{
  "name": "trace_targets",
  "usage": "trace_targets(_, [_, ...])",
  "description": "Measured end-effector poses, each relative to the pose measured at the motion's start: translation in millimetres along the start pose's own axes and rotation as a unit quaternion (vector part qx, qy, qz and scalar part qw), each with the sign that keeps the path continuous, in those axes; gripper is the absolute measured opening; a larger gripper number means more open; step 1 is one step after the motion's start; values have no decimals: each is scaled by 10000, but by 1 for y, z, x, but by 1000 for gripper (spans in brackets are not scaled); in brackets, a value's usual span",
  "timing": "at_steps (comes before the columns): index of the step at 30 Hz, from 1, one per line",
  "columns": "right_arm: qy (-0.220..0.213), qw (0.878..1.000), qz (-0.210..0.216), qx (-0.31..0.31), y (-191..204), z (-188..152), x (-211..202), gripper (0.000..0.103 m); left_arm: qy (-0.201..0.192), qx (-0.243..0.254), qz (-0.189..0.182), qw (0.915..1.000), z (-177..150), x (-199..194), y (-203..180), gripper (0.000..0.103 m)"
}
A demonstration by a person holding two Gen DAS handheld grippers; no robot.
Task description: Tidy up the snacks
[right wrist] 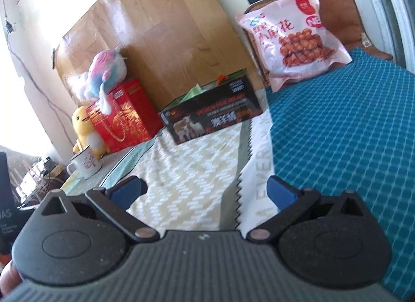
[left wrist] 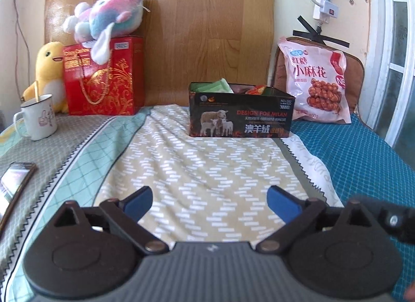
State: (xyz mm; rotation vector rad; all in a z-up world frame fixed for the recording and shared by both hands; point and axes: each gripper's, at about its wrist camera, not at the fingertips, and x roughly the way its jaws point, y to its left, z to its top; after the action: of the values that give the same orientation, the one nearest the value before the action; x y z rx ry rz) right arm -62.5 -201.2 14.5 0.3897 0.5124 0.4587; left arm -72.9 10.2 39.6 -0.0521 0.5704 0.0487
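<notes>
A glossy wood-grain board (left wrist: 207, 29) leans on the cream wall (left wrist: 288, 11) (black tape crosses it), bright daylight entering through a white-framed window (left wrist: 396, 42)

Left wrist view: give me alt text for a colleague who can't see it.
The open left gripper, holding nothing, hovers over a patterned cloth, facing a black open-top box with snack packets inside. A pink snack bag leans upright to the box's right; a red gift box topped by a plush toy, and a white mug, stand left.
</notes>
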Motion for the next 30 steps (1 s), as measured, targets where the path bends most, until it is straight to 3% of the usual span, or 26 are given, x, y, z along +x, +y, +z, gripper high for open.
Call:
trace_targets(9, [-4, 9997, -200, -143, 14, -18, -13, 103, 18, -17, 266, 9996, -8, -14, 3, 103])
trace_targets(24, [-362, 9969, -662, -228, 25, -27, -30, 103, -84, 47, 509, 9987, -21, -32, 5, 103])
trace_targets(30, [-281, 9965, -754, -226, 25, -30, -28, 103, -120, 126, 725, 9972, -24, -32, 3, 103])
